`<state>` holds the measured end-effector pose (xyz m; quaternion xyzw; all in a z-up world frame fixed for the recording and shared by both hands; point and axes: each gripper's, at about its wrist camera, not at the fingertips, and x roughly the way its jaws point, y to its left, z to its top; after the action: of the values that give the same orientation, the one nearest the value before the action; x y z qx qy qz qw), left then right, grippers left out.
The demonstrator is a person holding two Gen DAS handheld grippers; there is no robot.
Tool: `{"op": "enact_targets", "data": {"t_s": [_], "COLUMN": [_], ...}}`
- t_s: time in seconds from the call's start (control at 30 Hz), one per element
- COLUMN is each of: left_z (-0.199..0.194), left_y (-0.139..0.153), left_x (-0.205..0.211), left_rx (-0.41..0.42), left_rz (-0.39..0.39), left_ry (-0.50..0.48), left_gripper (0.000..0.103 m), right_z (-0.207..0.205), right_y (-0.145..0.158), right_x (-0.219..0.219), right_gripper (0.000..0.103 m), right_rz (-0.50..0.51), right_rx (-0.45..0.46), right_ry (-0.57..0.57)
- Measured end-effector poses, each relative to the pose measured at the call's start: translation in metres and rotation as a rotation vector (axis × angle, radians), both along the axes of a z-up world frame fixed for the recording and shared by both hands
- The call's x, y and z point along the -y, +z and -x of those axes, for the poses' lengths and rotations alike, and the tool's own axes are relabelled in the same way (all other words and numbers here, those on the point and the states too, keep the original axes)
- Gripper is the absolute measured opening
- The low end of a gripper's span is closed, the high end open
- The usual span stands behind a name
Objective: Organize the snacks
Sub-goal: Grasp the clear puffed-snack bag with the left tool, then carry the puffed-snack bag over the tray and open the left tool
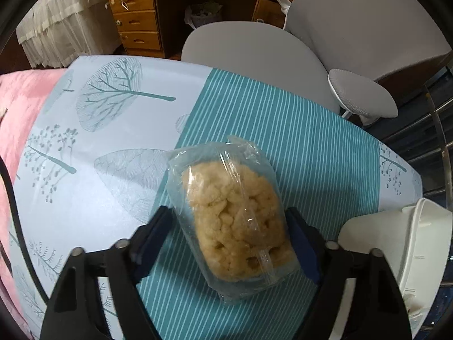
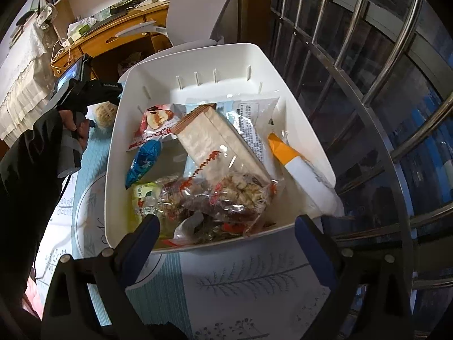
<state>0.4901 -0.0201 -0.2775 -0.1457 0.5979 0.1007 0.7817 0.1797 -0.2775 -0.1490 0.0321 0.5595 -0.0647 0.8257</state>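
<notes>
A white bin (image 2: 283,65) is filled with wrapped snacks (image 2: 215,175). A clear bag (image 1: 232,215) is clamped by the left gripper (image 1: 230,240); the right gripper (image 2: 226,235) is held apart.

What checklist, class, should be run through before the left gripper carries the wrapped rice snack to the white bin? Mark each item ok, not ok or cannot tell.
1. Wrapped rice snack sits between the left gripper fingers: ok.
2. Pads firmly pressing the wrapper: cannot tell.
3. Snack lifted off the tablecloth: cannot tell.
4. White bin upright on the table: ok.
5. Free room in the bin: ok, bare floor near the far wall.
6. Right gripper open and holding nothing, at the bin's near rim: ok.
</notes>
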Motion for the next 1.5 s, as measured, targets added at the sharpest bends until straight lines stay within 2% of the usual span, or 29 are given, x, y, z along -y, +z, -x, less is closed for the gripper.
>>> {"op": "enact_targets", "data": {"t_s": [0.03, 0.1, 0.3, 0.57, 0.83, 1.13, 1.5], "left_z": [0.000, 0.004, 0.022, 0.072, 0.146, 0.203, 0.218], "left_y": [0.001, 0.004, 0.006, 0.014, 0.054, 0.129, 0.194], "left_x": [0.002, 0.004, 0.001, 0.002, 0.011, 0.041, 0.121], "left_rx": [0.000, 0.001, -0.036, -0.173, -0.208, -0.125, 0.033], "left_rz": [-0.017, -0.028, -0.010, 0.062, 0.070, 0.092, 0.088], "left_ry": [-0.005, -0.013, -0.013, -0.044, -0.083, -0.166, -0.323], "left_gripper": [0.062, 0.056, 0.056, 0.056, 0.056, 0.056, 0.056], "right_z": [0.000, 0.001, 0.007, 0.008, 0.017, 0.038, 0.072], "right_y": [0.000, 0.001, 0.003, 0.009, 0.022, 0.040, 0.067], "right_x": [0.001, 0.004, 0.007, 0.012, 0.018, 0.022, 0.049], "right_gripper": [0.097, 0.097, 0.097, 0.097, 0.097, 0.097, 0.097], "right_rz": [0.003, 0.006, 0.002, -0.018, -0.054, -0.085, -0.093], "right_rx": [0.001, 0.000, 0.004, 0.028, 0.082, 0.145, 0.243], "right_ry": [-0.005, -0.013, -0.011, 0.031, 0.076, 0.146, 0.138]}}
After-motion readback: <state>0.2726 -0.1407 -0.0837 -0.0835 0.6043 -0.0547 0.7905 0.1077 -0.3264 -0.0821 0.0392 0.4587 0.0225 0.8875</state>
